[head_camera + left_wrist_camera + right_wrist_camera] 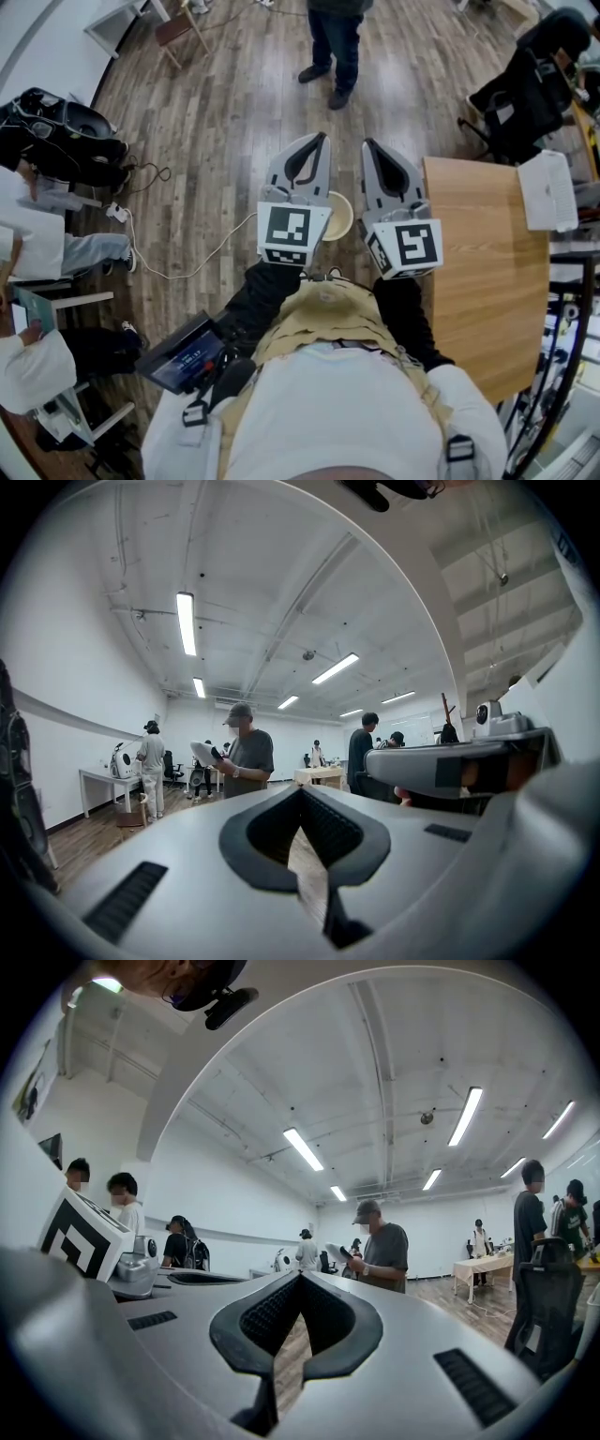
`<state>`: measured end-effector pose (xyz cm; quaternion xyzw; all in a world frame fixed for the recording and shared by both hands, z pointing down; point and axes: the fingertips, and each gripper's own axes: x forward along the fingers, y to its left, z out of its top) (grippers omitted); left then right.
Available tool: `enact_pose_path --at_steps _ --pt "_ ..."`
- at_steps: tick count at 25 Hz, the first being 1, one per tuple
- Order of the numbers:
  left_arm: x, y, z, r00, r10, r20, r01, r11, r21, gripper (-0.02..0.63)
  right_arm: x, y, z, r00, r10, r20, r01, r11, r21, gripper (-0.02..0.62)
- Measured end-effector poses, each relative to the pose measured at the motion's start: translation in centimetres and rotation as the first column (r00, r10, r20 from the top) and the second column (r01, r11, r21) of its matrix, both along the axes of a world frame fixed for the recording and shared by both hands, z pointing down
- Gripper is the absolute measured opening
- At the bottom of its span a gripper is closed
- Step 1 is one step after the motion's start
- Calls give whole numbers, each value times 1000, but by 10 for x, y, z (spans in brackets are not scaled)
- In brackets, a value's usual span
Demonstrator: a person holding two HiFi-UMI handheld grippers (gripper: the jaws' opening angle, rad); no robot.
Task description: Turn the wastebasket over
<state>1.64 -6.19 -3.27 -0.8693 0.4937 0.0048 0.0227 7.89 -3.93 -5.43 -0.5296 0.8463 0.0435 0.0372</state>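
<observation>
Wastebasket: round, cream, on the wood floor just left of the wooden table. Only part of it shows. The rest is hidden behind the left gripper's marker cube, so I can't tell whether it's upright or flipped.

Left gripper: left of the table, jaws clenched tip to tip, nothing between them, not touching the basket.

Right gripper: closer to the table, by its left edge. Jaws likewise pressed together, empty.

White cable: loops on the floor well left of the table.

A standing person is beyond the table's far-left corner.
</observation>
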Motion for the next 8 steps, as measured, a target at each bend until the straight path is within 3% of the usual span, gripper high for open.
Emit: enact_pose_path --at_steps 8 --pt "-4 2 -1 1000 -2 7 2 1000 -2 2 -10 2 -2 1000 -16 -4 16 1000 0 20"
